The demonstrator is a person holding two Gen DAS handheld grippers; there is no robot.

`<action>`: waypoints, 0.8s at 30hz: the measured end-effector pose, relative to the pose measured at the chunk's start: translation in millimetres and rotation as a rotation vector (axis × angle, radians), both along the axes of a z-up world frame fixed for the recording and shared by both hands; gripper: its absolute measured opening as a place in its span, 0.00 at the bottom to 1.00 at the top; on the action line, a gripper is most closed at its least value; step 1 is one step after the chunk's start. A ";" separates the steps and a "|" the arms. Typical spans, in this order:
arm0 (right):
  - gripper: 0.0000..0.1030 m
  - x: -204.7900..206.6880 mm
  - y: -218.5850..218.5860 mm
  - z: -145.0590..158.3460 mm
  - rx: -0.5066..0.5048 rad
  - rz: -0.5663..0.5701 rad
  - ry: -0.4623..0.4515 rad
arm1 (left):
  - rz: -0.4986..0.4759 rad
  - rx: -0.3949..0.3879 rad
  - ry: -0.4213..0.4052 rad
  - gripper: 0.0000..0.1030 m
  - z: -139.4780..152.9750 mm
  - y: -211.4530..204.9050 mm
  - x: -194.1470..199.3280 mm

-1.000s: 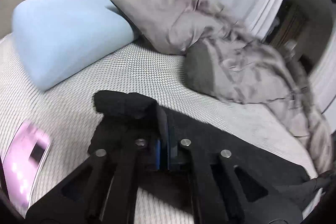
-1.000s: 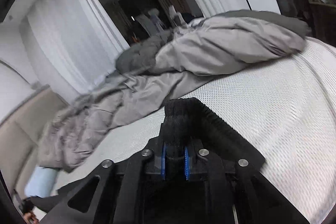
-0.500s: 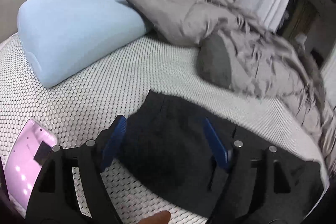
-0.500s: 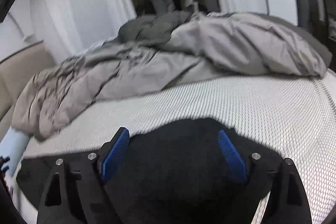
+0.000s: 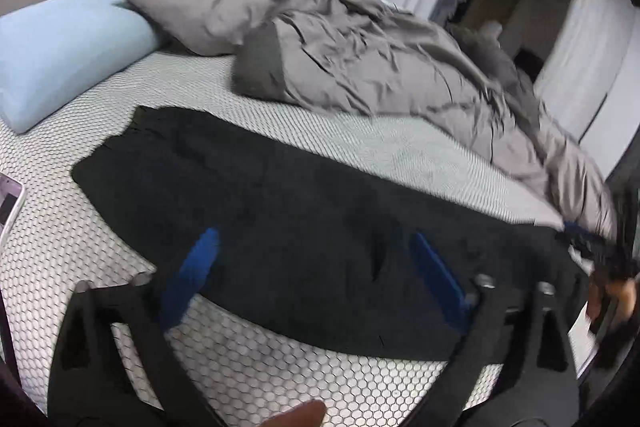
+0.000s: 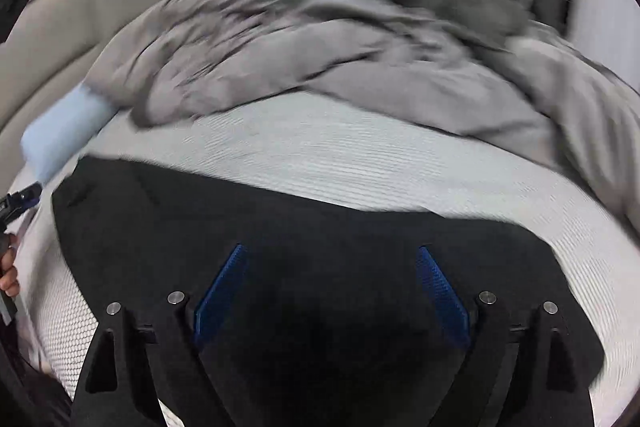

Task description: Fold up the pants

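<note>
The right-wrist view was blurred by motion. Black pants (image 5: 280,211) were laid flat on the honeycomb-patterned bed (image 5: 280,379), near a grey duvet (image 5: 380,67). Left claw (image 5: 316,267) and right claw (image 6: 330,283) were spread wide, gripping nothing; the left's jaws had just been opening.

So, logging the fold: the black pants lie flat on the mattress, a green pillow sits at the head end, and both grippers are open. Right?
One slip: the pillow is light blue, not green, as the left wrist view shows. The black pants do lie flat on the mattress, and the left gripper and right gripper are open.
</note>
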State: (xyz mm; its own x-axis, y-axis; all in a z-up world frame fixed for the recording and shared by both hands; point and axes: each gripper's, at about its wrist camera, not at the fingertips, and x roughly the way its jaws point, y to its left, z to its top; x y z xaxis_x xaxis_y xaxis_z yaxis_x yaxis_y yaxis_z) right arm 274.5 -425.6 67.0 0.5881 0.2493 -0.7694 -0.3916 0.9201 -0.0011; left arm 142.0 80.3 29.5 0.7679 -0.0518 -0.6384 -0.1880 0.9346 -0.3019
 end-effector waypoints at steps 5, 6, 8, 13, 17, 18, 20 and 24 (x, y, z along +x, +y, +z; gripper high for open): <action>0.86 46.2 88.4 -29.4 -0.125 0.234 0.111 | -0.024 -0.052 0.010 0.99 -17.6 -11.8 3.1; 0.86 56.1 104.2 -38.0 -0.161 0.281 0.139 | -0.021 -0.076 0.018 0.99 -20.0 -9.6 5.7; 0.85 70.4 132.4 -55.8 -0.235 0.373 0.184 | -0.030 -0.092 0.013 0.99 -21.5 -4.9 11.6; 0.77 88.9 172.5 -91.4 -0.363 0.579 0.315 | -0.044 -0.014 0.015 0.99 -25.8 10.9 35.0; 0.16 81.0 178.5 -100.9 -0.404 0.694 0.378 | -0.034 -0.026 0.034 0.99 -32.7 25.5 43.8; 0.08 77.4 178.3 -95.9 -0.402 0.715 0.355 | -0.027 -0.036 0.033 0.99 -33.7 30.4 44.8; 0.01 77.3 173.3 -83.9 -0.377 0.719 0.301 | -0.005 -0.046 0.035 0.99 -35.2 38.6 46.5; 0.01 98.7 158.3 -63.7 -0.354 0.599 0.184 | 0.035 -0.067 0.043 0.99 -36.4 51.2 43.8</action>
